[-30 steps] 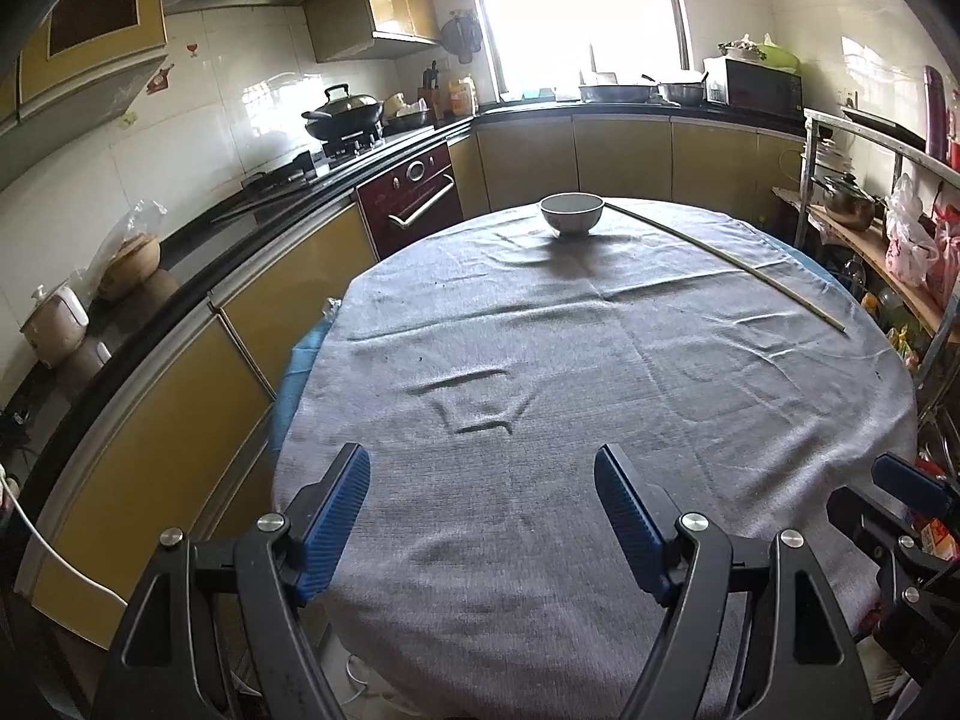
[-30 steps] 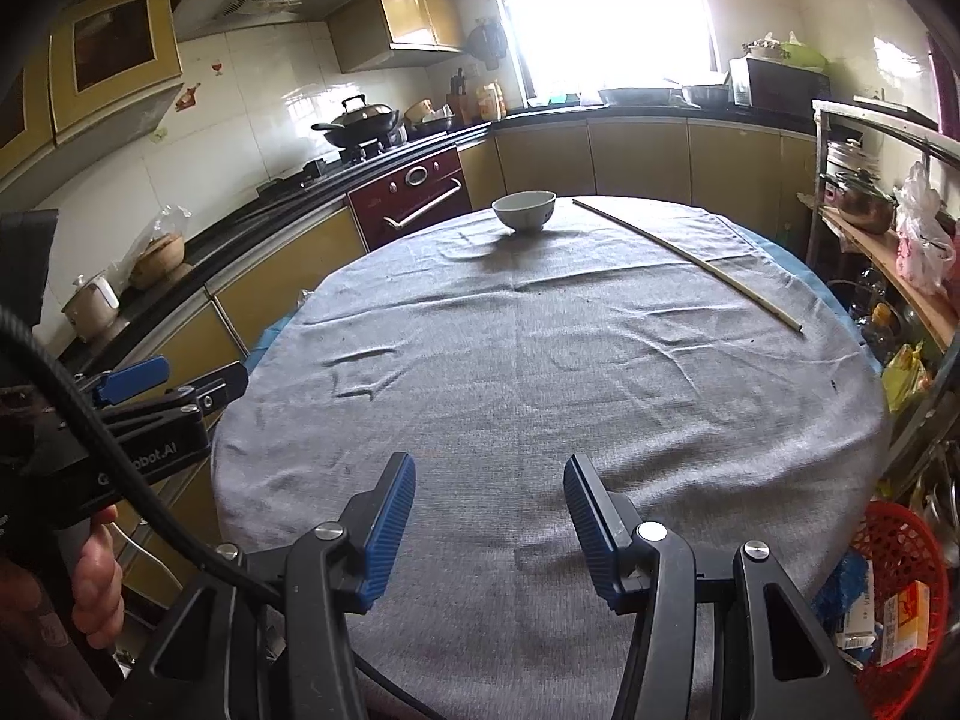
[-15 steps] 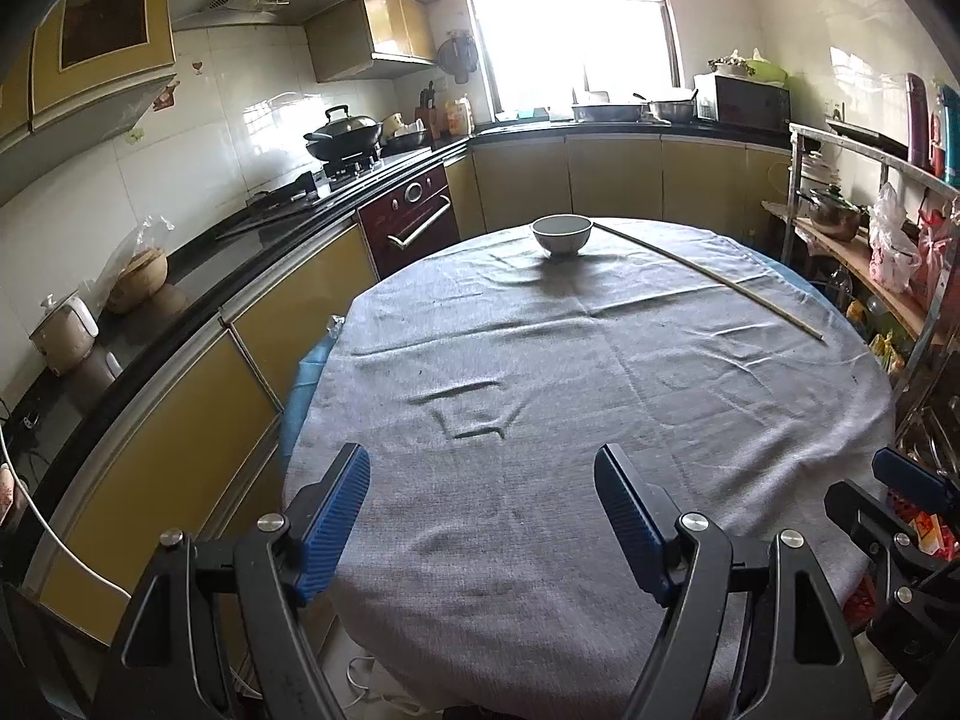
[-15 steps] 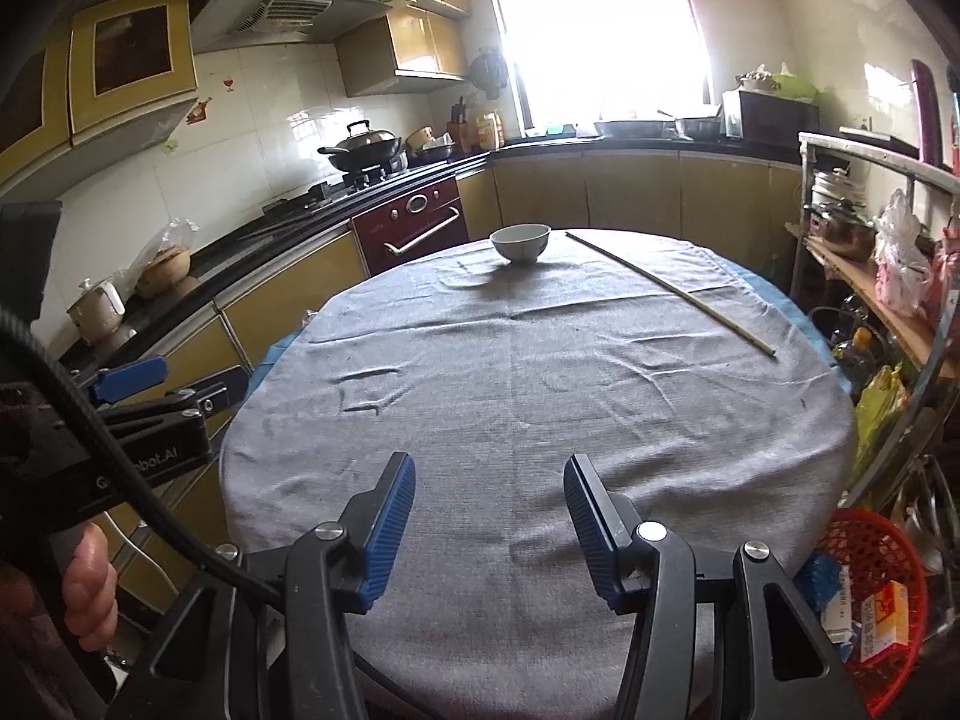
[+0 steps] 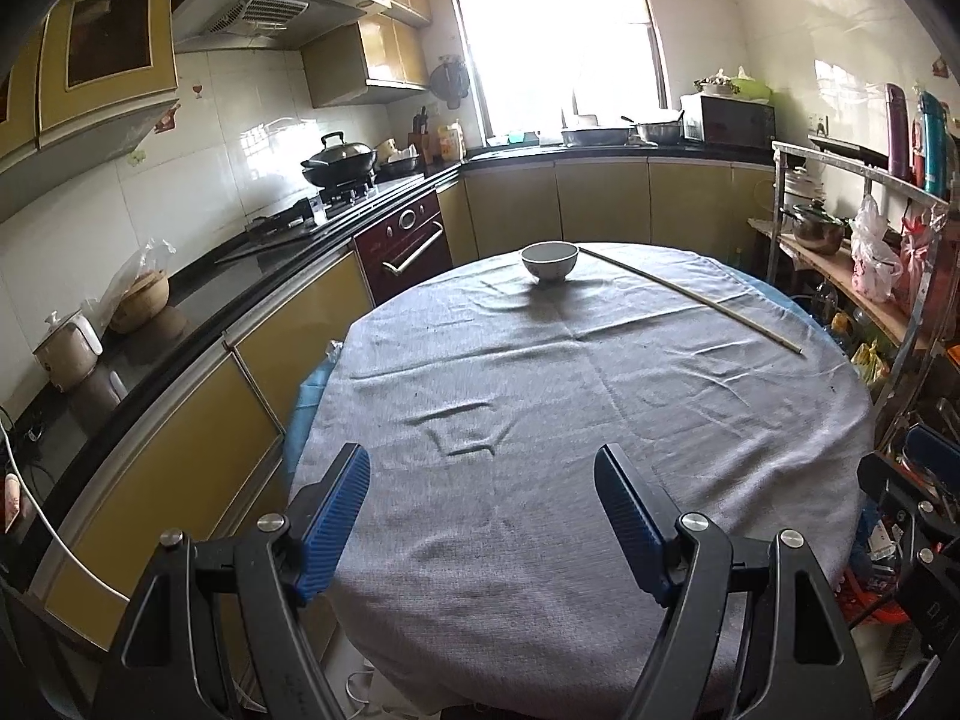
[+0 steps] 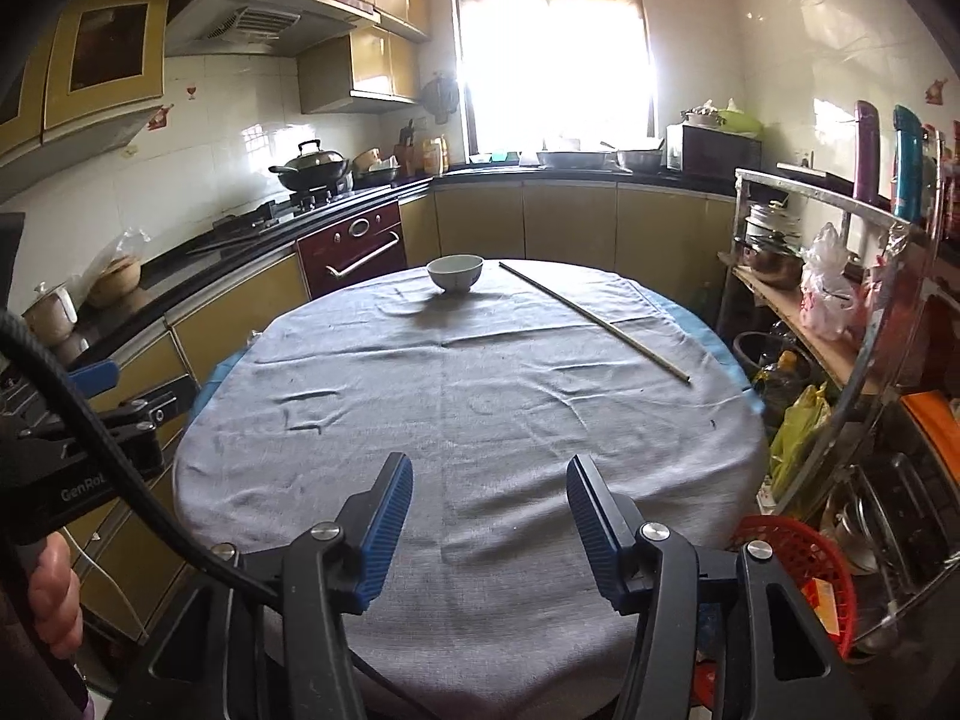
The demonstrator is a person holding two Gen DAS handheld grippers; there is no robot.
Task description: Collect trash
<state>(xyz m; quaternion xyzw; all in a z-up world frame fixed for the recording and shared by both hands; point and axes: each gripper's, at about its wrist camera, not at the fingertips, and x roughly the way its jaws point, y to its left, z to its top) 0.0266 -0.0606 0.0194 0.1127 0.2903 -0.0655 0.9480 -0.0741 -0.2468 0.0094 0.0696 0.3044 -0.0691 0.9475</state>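
Observation:
A round table under a grey cloth fills both wrist views. On its far side stand a white bowl and a long thin stick. My left gripper hangs open over the near edge of the cloth with nothing between its blue pads. My right gripper hovers over the near edge too; its jaws are opening and nothing is between them. A red basket holding small boxes sits on the floor at the table's right.
Kitchen counters with a wok, pots and a dark red oven run along the left and back. A metal rack with pots, bags and flasks stands close on the right. A person's hand holds the left gripper's handle.
Both grippers have drawn back and risen, so the whole table and its near edge now show. The right jaws stand slightly wider. Bowl and stick have not moved.

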